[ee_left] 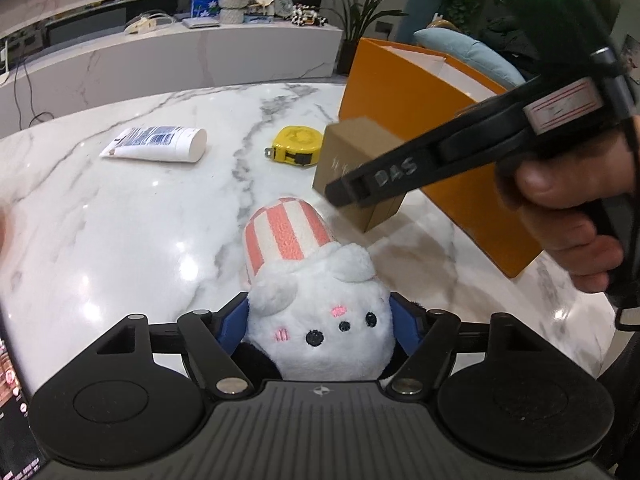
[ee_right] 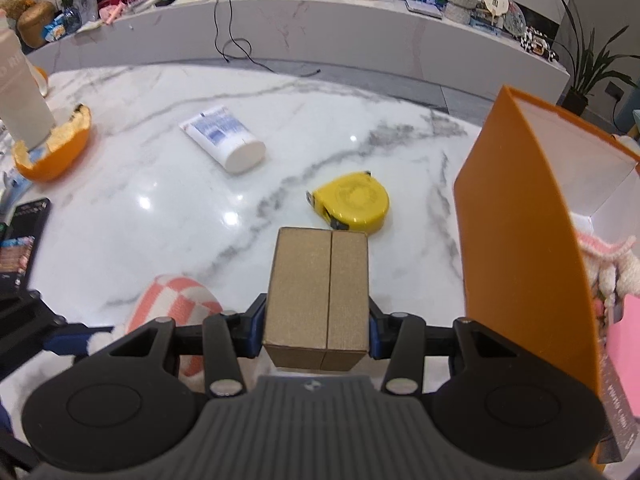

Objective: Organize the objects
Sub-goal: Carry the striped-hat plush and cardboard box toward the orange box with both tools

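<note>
My left gripper (ee_left: 320, 320) is shut on a white plush toy (ee_left: 320, 320) with a pink-and-white striped hat, held over the marble table. My right gripper (ee_right: 316, 320) is shut on a small brown cardboard box (ee_right: 320, 288), lifted above the table; the box (ee_left: 352, 152) and the right gripper's finger (ee_left: 384, 176) also show in the left wrist view. The plush's hat (ee_right: 176, 296) shows at lower left of the right wrist view. An open orange box (ee_right: 516, 216) stands at the right, with plush items inside.
A yellow tape measure (ee_right: 354, 202) and a white tube (ee_right: 228, 138) lie on the marble table (ee_right: 160, 216). An orange peel (ee_right: 56, 148), a tall beige carton (ee_right: 20, 92) and dark packets (ee_right: 24, 236) sit at the left. A cluttered counter runs behind.
</note>
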`<state>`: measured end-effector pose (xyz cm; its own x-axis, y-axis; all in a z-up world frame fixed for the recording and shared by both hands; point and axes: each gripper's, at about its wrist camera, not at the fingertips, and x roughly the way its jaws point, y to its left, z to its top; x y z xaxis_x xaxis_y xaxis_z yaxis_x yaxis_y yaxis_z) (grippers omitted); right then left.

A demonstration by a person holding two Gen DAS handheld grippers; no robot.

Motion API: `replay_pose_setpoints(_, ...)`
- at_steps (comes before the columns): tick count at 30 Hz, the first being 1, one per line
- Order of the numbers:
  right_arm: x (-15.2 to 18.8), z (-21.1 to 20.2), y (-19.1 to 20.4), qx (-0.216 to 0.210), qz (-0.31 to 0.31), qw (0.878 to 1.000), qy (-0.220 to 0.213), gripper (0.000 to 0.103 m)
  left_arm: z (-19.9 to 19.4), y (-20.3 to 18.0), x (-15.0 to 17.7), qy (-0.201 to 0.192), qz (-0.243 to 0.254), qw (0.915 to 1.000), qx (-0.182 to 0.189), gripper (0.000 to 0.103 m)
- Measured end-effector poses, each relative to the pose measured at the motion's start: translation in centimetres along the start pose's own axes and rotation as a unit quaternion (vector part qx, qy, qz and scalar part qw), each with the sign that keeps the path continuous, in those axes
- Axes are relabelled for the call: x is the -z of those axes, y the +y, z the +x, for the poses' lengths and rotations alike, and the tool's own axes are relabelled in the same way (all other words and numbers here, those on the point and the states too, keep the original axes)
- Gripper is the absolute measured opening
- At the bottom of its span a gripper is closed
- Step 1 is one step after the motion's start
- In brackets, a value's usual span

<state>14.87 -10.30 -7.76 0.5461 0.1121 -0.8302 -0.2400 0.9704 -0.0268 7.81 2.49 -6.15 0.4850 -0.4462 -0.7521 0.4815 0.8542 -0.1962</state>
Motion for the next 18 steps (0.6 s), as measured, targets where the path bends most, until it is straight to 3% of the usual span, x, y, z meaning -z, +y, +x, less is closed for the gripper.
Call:
replay_pose_setpoints(7,-0.1,-2.7,-0.8,-0.011,0.012,0.999,-0.029,0.048,-0.8,0.2,0.5,0.005,-0.045,0.9988,-0.018,0.083)
replay_pose_setpoints(11,-0.4,-4.8,-1.9,-0.013,0.032,0.998,-0.06,0.048,-1.4,-1.0,-0.1,0.01,-0.026,0.999,-0.034,0.083)
replay_pose_setpoints(18,-0.7,-8.7,-5.2,-0.005,0.075,0.99,-0.119,0.048,-2.6,-4.5,-3.6,-0.017,-0.002,0.9991,-0.038,0.083)
